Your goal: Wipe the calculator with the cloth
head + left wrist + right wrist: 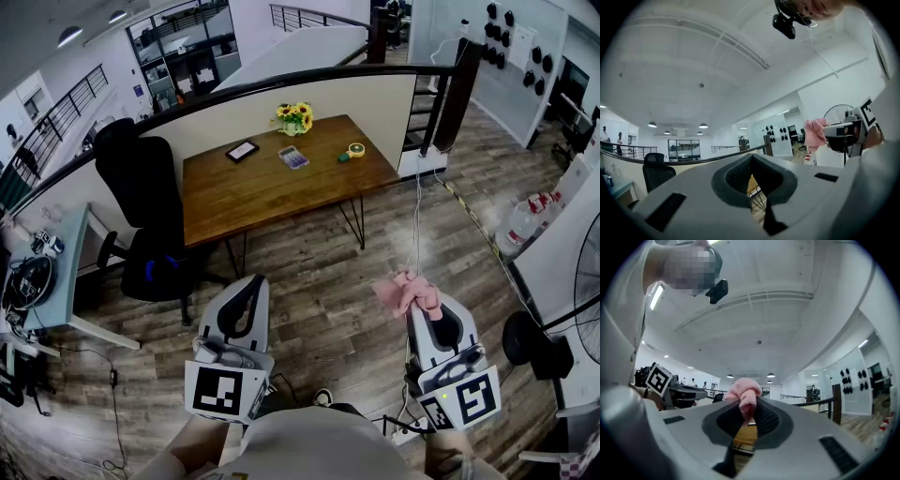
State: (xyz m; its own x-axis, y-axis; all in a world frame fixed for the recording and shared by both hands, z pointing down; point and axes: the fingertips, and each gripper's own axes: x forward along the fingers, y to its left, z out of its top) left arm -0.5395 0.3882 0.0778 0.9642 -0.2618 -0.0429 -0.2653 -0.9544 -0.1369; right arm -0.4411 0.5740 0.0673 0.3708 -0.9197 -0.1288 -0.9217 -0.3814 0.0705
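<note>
The calculator [293, 157] lies on the wooden table [253, 192] across the room, in the head view. A bunched pink cloth [409, 293] sticks out of my right gripper [420, 309], whose jaws are shut on it; the same cloth [743, 392] shows between the jaws in the right gripper view. My left gripper [247, 292] is held beside it at the left, jaws shut with nothing between them. In the left gripper view the cloth [815, 132] hangs from the right gripper at the right. Both grippers are held well short of the table.
On the table also stand a vase of sunflowers [294, 117], a dark tablet [242, 151] and a yellow tape measure [355, 150]. A black office chair [150, 211] stands left of the table. A grey desk [52, 281] is at far left, a fan [591, 291] at the right.
</note>
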